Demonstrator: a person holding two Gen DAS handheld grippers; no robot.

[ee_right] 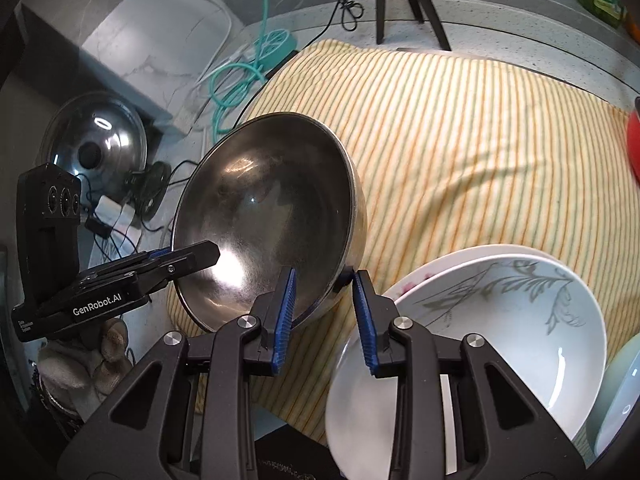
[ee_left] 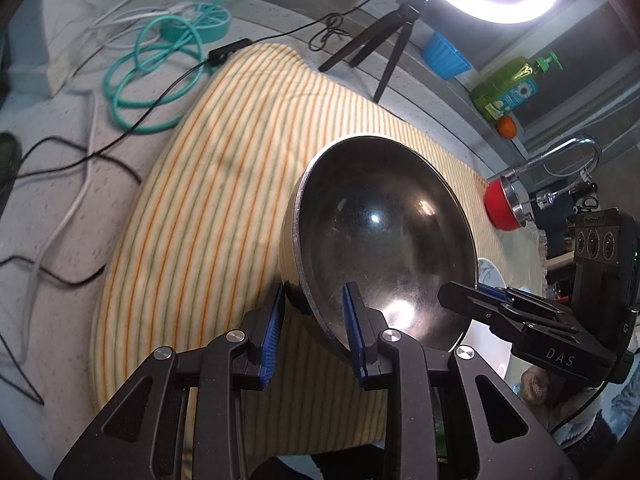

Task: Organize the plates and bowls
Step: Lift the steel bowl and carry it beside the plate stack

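**Steel bowl held on both sides, mid-transfer**

The steel bowl [ee_left: 384, 232] was tilted up off the striped cloth [ee_left: 224, 184], hollow side facing both cameras. Left gripper [ee_left: 314, 332] straddled the near rim, one blue pad inside, one outside; the fingers looked only partly closed, so pinch contact can't be confirmed from its own view. Right gripper [ee_right: 325, 316] did the same on the opposite rim, with a visible gap at the outer pad. I can't tell if either one was actually clamped.

Just right of the bowl: a white leaf-print bowl [ee_right: 500, 332] nested on a white plate [ee_right: 420, 276], a pale green dish [ee_right: 620, 396] beside them. A red-sided bowl [ee_left: 502, 206] sat further off at the cloth's edge.

Judgement: this was the carry/stack step. The next move likely calls for levelling the steel bowl, then setting it down on the cloth or by the stack. Slip risk: smooth rim, shallow grip.
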